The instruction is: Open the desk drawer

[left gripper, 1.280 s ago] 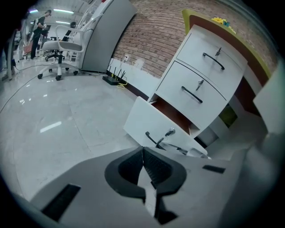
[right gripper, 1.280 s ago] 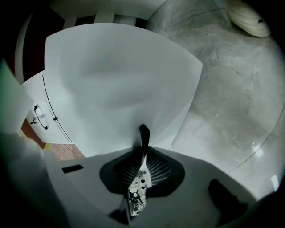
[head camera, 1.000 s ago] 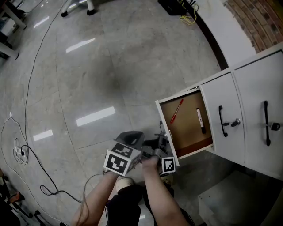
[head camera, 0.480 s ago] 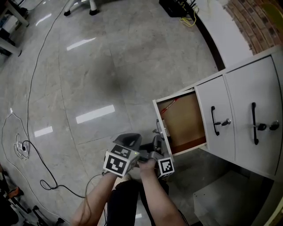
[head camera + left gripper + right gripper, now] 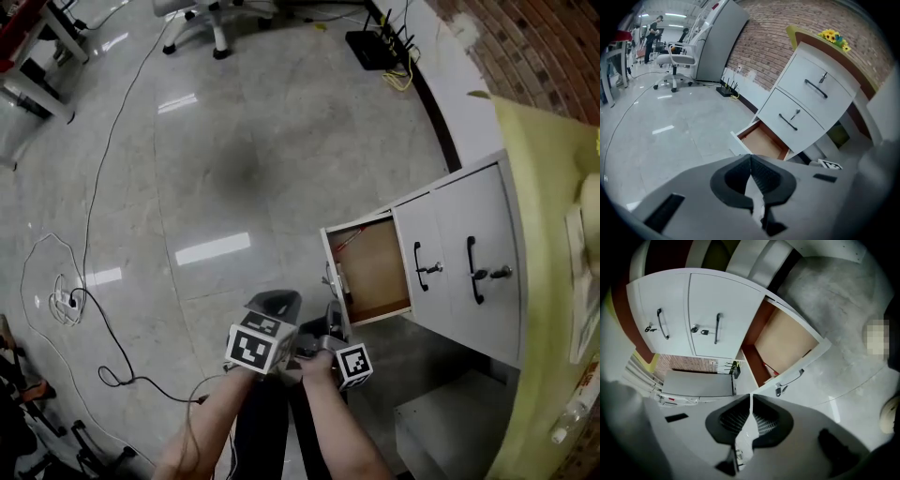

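The desk drawer (image 5: 373, 274) stands pulled out right of centre, so I judge it done and hold clear: left hand-held gripper (image 5: 751, 158) closed empty, right hand-held gripper (image 5: 751, 399) just closing on nothing.

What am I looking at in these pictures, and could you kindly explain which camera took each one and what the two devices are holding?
There is no robot: a person holds a hand-held gripper in each hand. The head view comes from a camera on the person's head, looking down at the left hand-held gripper, the right hand-held gripper and a grey floor. The other two views ride on those tools and look along their jaws. Ahead stands a white cabinet whose lowest drawer is pulled open; something red lies inside. Neither tool holds anything: the left's jaws are together, and the right's have just been closing on nothing.
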